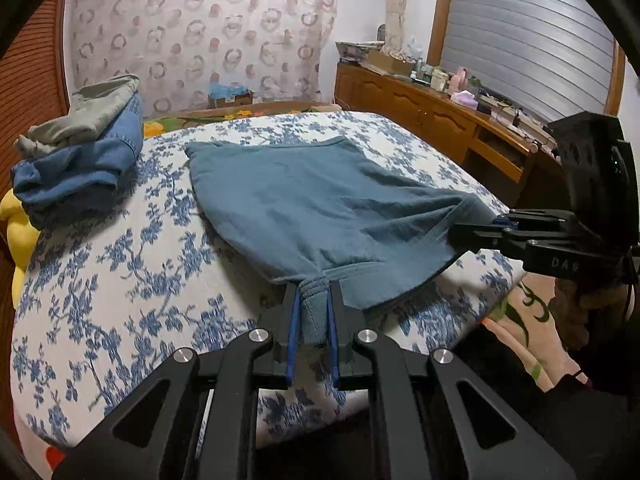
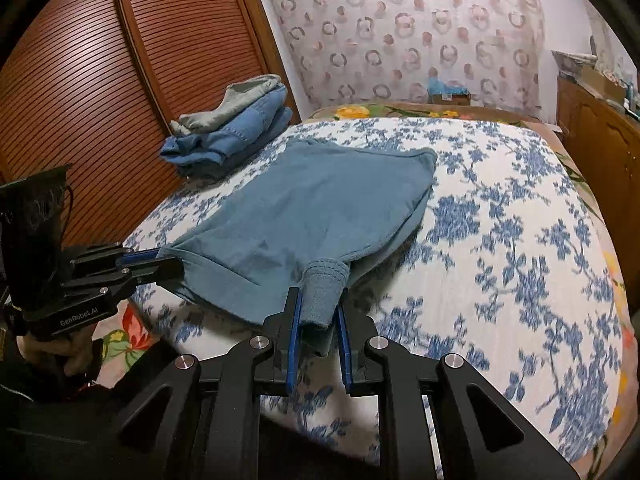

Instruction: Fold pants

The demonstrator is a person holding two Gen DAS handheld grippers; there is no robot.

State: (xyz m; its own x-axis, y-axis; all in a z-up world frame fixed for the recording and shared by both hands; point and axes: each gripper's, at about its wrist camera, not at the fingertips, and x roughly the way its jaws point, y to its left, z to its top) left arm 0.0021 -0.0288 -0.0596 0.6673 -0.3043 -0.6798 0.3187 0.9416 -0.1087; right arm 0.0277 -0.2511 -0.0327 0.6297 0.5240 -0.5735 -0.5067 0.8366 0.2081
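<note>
Left wrist view: the left gripper [image 1: 313, 312] is pinching a ribbed cuff of the soft teal pants [image 1: 304, 200], which are lying on the floral bedspread [image 1: 120, 280].

Right wrist view: the right gripper [image 2: 318, 316] is clamping the other ribbed cuff, with open bedspread lying rightward.

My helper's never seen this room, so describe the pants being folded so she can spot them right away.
On the bed with the blue floral cover, the teal pants lie spread across the middle, their near edge pinched by the left gripper and right gripper. Unlike the stacked clothes by the wardrobe, they're a single flat teal piece.
</note>
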